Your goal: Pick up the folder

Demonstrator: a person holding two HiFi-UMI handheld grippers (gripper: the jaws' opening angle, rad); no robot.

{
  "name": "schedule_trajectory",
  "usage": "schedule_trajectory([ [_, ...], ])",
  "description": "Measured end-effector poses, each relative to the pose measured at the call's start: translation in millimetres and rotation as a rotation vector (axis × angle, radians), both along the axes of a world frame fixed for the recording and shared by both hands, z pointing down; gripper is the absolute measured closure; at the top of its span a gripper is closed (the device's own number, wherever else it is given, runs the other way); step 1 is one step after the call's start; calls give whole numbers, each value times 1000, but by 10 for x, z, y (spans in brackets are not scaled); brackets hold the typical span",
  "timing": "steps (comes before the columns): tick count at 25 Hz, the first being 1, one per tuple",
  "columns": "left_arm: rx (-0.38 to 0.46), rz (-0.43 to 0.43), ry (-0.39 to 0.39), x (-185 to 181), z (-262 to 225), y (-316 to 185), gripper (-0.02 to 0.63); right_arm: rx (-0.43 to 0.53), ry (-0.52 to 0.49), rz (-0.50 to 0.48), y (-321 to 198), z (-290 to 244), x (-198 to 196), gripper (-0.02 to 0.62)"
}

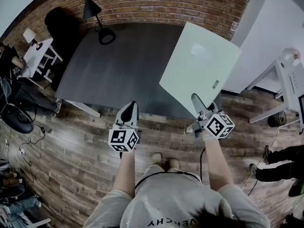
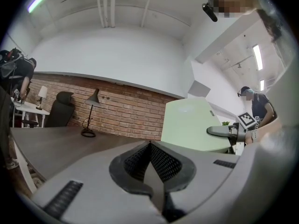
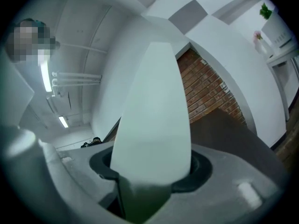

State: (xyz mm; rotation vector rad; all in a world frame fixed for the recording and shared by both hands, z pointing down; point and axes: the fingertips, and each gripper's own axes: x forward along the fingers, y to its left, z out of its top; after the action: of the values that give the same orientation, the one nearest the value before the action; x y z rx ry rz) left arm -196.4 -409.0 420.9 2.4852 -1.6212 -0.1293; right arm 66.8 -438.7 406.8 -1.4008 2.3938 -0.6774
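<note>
From the head view, we hold a flat pale green plastic folder (image 1: 199, 65) by its near corner in the right hand-held gripper (image 1: 197, 101). The folder tilts over the right end of the dark grey rectangular worktop (image 1: 118, 70), and we cannot tell whether any part of it touches the surface. The left hand-held gripper (image 1: 132, 106) sits at the worktop's near edge with nothing in it. The only other thing on the surface is a black desk lamp with a ring base (image 1: 97, 20) at the far edge, well apart from the folder. A red brick wall (image 1: 156, 4) runs behind, brown wood-plank floor (image 1: 71, 151) lies in front, and a white wall panel (image 1: 270, 27) stands near the folder's right side. From the left gripper view, this gripper's jaws are pressed together on nothing. The bare worktop stretches ahead to the lamp, with a black office chair (image 2: 58, 108) and a small white side table (image 2: 28, 107) to the left. From the right gripper view, the jaws are clamped on the folder, which rises steeply from them and blocks most of the view ahead.
</note>
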Motion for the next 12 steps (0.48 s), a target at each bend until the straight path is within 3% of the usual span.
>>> schedule_trajectory([
  [12,39,-17,8,-17,-301,-26,609,83,92,23,6,-317,110,327],
])
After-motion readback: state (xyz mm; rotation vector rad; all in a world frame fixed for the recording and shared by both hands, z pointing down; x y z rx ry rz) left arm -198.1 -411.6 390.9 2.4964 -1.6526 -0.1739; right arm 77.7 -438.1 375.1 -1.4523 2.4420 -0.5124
